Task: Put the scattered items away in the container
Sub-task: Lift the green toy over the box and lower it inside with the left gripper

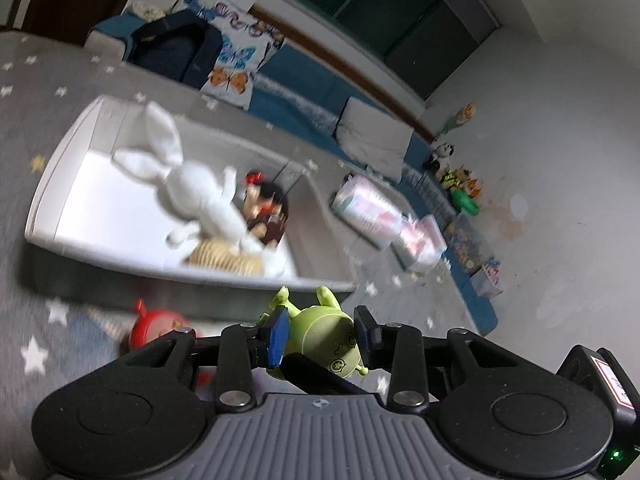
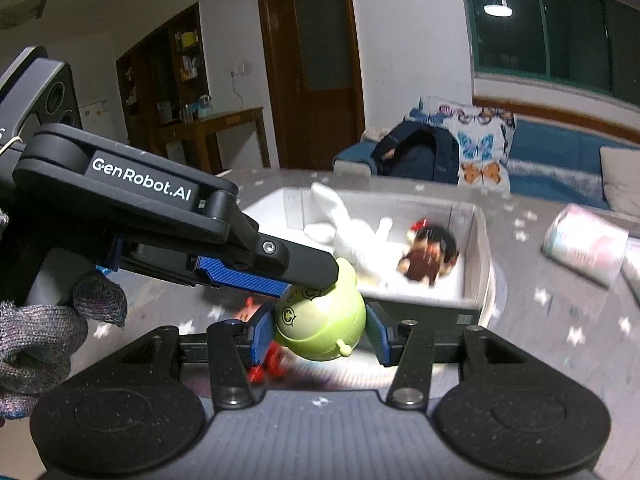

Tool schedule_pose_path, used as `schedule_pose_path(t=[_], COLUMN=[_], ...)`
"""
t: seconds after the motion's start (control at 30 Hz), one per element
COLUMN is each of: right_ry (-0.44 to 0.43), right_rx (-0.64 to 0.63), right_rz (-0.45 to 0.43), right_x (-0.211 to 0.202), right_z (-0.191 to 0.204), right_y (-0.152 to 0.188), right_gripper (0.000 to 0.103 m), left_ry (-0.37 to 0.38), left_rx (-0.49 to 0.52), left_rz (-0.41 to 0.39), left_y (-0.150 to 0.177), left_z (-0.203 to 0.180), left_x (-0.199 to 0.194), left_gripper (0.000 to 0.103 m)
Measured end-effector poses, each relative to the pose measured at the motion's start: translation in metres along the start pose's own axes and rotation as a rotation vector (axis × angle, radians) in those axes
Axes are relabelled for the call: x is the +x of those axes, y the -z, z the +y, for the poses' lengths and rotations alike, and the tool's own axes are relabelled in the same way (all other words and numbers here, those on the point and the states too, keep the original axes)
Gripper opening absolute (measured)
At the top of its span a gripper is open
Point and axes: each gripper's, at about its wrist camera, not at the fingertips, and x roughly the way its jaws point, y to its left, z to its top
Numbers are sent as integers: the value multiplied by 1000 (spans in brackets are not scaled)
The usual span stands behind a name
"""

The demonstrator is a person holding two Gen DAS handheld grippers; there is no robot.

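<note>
The white container (image 2: 478, 240) sits on the starry grey rug (image 1: 52, 80), a white rabbit (image 1: 192, 188) inside. Just before it, both the right tongs (image 2: 320, 334) and left tongs (image 1: 320, 330) clamp the green toy (image 2: 324, 320), lifted above a red toy (image 1: 156, 330).

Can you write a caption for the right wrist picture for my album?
Both grippers' fingers hold a green toy near the white box holding a white bunny and doll.
</note>
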Motion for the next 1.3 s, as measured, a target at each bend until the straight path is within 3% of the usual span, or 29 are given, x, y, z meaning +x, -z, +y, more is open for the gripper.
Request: schedule_pose_path(t=[0.23,0.5,0.87,1.3], right_ry=[21,12,10,15], right_rx=[-20,31,24,-6], right_rz=[-18,45,151,224], right_x=[19,60,98,113], right_z=[-19,-51,-67,-70], right_y=[-31,-47,-43,-40], right_gripper=[49,49,49,49], left_ry=[28,20,-1,-27], left_rx=[-17,-50,-90,-71], left_rz=[-29,2,56,88], left_y=[-36,-62,-64,-63], left_z=[3,20,43,45], left_x=[20,63,99,114], left_gripper=[38,38,38,38])
